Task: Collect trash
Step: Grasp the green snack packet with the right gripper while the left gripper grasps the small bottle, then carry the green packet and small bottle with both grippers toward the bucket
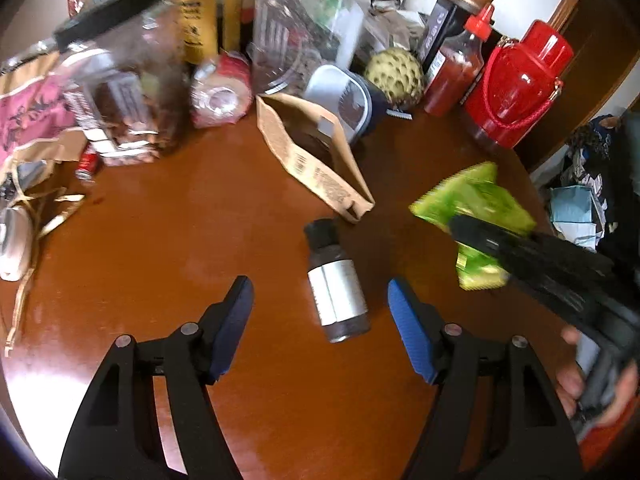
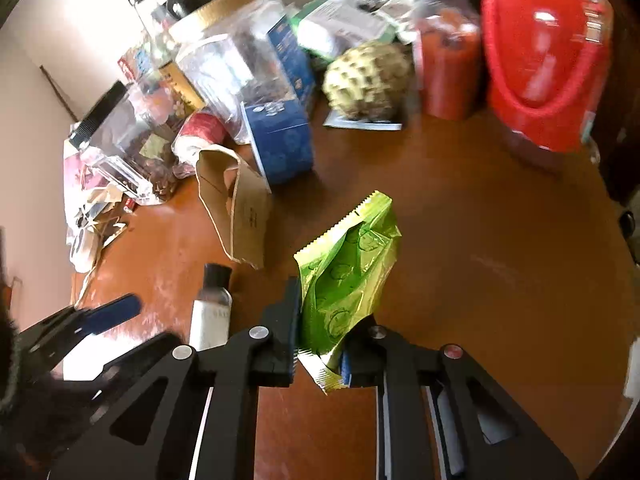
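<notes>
Left hand-held gripper [image 1: 320, 300]: jaws stand apart above the brown worktop [image 1: 160, 260], the blue pads clear of everything; nothing is clamped.
Small bottle [image 1: 335, 284]: lies on its side on the worktop, dark cap pointing away, silver label up; in the left wrist view it sits between the left gripper's two fingers, nearer the right-hand pad, touching neither.
Right hand-held gripper [image 2: 318, 344]: jaws drawn together on the lower part of the green wrapper [image 2: 348, 272], pads pressing it from both sides.
Green wrapper: crinkled foil packet with a serrated top edge, standing up out of the right gripper; whether it is clear of the worktop cannot be told. In the left wrist view it shows at the right, gripped by the black fingers.
Hand [image 1: 576, 376]: a person's fingers wrap the right gripper's handle at the right edge of the left wrist view.
Brown paper bag [image 1: 316, 160]: lies flat and open beyond the small bottle, just apart from it.
Back of worktop: crowded with a clear jar with a gold lid [image 1: 308, 28], a bumpy green fruit [image 1: 394, 76], a red sauce bottle [image 1: 460, 68] and a red flask [image 1: 524, 80] with a cord handle.
Left edge: torn paper and a pink packet [image 1: 28, 116] in a loose pile.
</notes>
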Available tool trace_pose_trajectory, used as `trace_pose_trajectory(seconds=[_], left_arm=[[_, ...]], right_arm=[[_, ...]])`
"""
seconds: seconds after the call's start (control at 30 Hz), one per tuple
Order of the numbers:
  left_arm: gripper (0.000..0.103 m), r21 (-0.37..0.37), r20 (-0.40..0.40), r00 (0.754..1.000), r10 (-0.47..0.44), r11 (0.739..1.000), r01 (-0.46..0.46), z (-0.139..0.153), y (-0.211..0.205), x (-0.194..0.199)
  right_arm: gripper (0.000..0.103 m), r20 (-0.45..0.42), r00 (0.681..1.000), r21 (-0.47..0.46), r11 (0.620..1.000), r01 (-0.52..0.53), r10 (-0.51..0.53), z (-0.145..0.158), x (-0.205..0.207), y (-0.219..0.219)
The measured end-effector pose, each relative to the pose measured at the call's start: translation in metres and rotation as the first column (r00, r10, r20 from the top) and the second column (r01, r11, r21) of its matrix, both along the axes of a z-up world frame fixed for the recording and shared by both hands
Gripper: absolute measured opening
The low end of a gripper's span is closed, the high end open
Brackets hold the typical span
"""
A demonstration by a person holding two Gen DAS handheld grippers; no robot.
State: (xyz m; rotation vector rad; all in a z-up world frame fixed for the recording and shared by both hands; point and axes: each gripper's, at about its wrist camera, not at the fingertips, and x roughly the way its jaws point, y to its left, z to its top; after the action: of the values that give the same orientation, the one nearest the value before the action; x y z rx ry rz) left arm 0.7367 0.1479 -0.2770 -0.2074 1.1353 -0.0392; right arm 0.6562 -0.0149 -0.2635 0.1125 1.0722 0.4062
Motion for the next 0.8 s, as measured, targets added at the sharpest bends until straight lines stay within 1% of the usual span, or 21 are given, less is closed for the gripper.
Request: trace_pose_trajectory(seconds=[0.03, 0.07, 0.13, 0.2, 0.23, 0.3, 0.37, 0.43, 0.5, 0.57, 0.63, 0.8], left_arm=[[0.056, -0.002, -0.009, 1.000, 0.005, 1.000, -0.005, -0.004, -0.002, 0.004], [0.052, 0.000, -0.019, 1.000, 0.009, 1.000, -0.009, -0.008, -0.006, 0.008], [0.041, 0.018, -0.026, 0.999, 0.030, 0.999, -0.029, -0.016, -0.010, 0.014], [0.038, 0.033, -0.029, 0.999, 0.045, 0.998, -0.044, -0.021, -0.013, 0.018], [0.032, 0.043, -0.040, 0.998, 0.052, 0.998, -0.051, -0.025, -0.015, 0.019], [0.028, 0.043, -0.050, 0.997, 0.058, 0.998, -0.055, -0.030, -0.017, 0.020], [0.028, 0.065, -0.041, 0.998, 0.055, 0.997, -0.052, -0.031, -0.021, 0.020], [0.027, 0.074, -0.033, 0.999, 0.028, 0.997, -0.025, -0.032, -0.026, 0.020], [0.027, 0.059, -0.047, 0.999, 0.016, 0.998, -0.013, -0.032, -0.027, 0.019], [0.027, 0.020, -0.056, 0.998, 0.025, 1.000, -0.024, -0.027, -0.026, 0.014], [0.027, 0.012, -0.038, 0.999, 0.029, 1.000, -0.029, -0.012, -0.026, 0.005], [0.027, 0.028, 0.061, 0.998, 0.034, 0.999, -0.036, 0.042, -0.036, -0.023]], right_arm=[[0.014, 0.007, 1.000, -0.005, 1.000, 0.007, -0.007, 0.002, -0.003, -0.004], [0.014, 0.015, 1.000, -0.008, 1.000, 0.017, -0.016, 0.007, -0.009, -0.011], [0.014, 0.005, 1.000, 0.010, 1.000, 0.017, -0.017, 0.011, -0.015, -0.018], [0.014, 0.003, 1.000, 0.030, 0.999, 0.030, -0.030, 0.018, -0.021, -0.027], [0.014, 0.011, 0.999, 0.035, 0.999, 0.038, -0.038, 0.023, -0.025, -0.032], [0.014, 0.028, 0.998, 0.039, 0.998, 0.054, -0.055, 0.031, -0.030, -0.039], [0.014, 0.045, 0.996, 0.051, 0.996, 0.076, -0.078, 0.039, -0.036, -0.049], [0.014, 0.048, 0.995, 0.068, 0.994, 0.086, -0.089, 0.045, -0.045, -0.056], [0.014, 0.052, 0.993, 0.075, 0.992, 0.100, -0.104, 0.050, -0.051, -0.062], [0.014, 0.060, 0.992, 0.078, 0.991, 0.109, -0.114, 0.056, -0.060, -0.068], [0.014, 0.071, 0.991, 0.080, 0.991, 0.111, -0.117, 0.062, -0.069, -0.075], [0.014, 0.117, 0.987, 0.088, 0.991, 0.100, -0.110, 0.087, -0.096, -0.096]])
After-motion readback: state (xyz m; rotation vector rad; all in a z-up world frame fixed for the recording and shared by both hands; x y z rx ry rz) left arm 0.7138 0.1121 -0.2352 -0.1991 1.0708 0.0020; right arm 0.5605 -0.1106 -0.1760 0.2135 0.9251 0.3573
